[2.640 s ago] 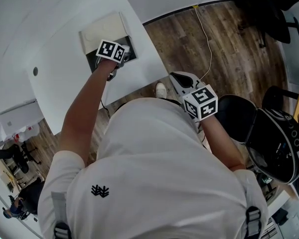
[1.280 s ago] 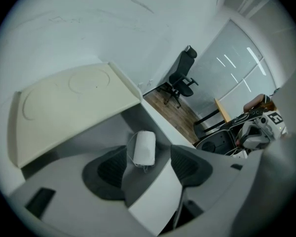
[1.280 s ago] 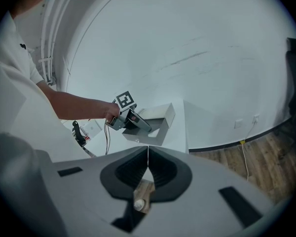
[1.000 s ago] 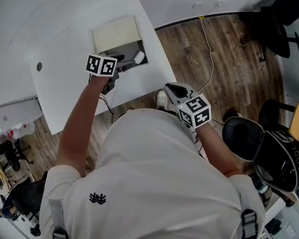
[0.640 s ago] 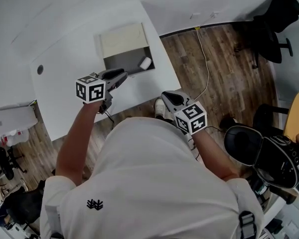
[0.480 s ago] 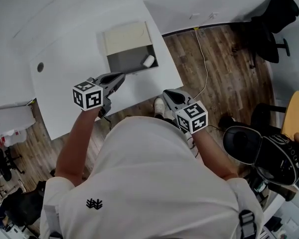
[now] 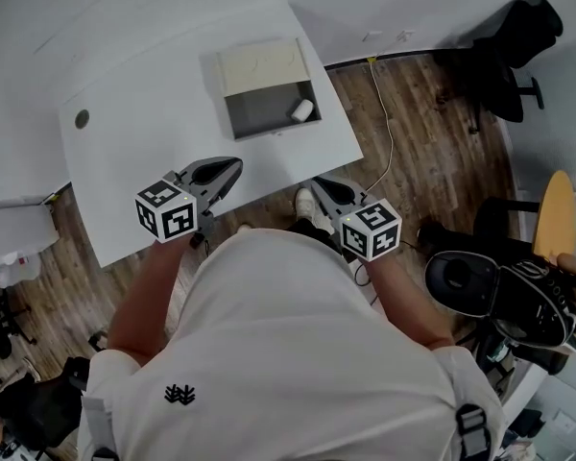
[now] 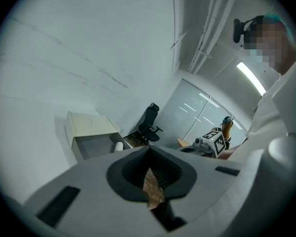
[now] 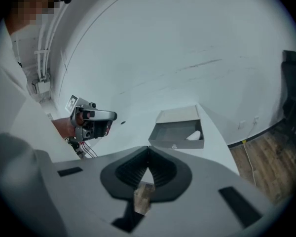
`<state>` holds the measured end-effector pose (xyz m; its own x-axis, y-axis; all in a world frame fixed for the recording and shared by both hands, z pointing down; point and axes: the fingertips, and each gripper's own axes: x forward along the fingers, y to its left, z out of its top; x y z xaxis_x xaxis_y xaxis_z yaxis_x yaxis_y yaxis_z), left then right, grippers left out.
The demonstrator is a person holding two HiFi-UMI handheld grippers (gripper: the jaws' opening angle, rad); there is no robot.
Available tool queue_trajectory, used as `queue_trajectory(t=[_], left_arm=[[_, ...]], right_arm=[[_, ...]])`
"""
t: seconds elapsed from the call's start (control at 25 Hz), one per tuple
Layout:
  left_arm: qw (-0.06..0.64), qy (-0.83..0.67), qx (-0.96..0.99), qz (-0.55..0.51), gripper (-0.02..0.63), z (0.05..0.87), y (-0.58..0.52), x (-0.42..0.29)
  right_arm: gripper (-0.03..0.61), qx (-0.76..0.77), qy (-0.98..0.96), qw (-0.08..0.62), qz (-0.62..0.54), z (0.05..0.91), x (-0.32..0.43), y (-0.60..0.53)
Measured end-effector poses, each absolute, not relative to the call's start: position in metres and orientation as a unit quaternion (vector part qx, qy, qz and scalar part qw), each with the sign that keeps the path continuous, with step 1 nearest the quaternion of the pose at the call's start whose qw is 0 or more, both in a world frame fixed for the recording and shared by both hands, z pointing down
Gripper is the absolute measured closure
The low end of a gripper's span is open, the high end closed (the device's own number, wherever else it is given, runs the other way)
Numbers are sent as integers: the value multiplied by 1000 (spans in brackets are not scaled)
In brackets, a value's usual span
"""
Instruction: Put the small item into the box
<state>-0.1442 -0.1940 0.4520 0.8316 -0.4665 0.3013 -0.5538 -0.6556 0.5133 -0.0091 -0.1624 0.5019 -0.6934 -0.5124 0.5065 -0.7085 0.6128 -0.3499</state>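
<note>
Its fingers clenched on nothing, the left gripper has withdrawn from the shallow grey open box at 12 o'clock, leaving the small white cylindrical item inside, so the task looks done.

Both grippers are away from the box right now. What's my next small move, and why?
Probably no further grasp. The small white item already lies inside the box, at its right end. The left gripper and right gripper sit well short of it, jaws together on nothing. If anything, I'd ease the left gripper forward toward the open lid to close it.
</note>
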Motion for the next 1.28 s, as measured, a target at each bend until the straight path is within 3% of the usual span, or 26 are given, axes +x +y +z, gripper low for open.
queue_trajectory(t=[0.36,0.64,1.28], left_arm=[[303,-254,916,60,607,440,-150,-161],[259,-243,931,81,607,434,-125,-161],[273,-246,926,84,607,453,-119,-169]], right_arm=[[572,372,-874,183,253,503,-29,-130],[572,382,-873,181,244,497,-37,-109],[572,386,-874,184,229,492,-41,-97]])
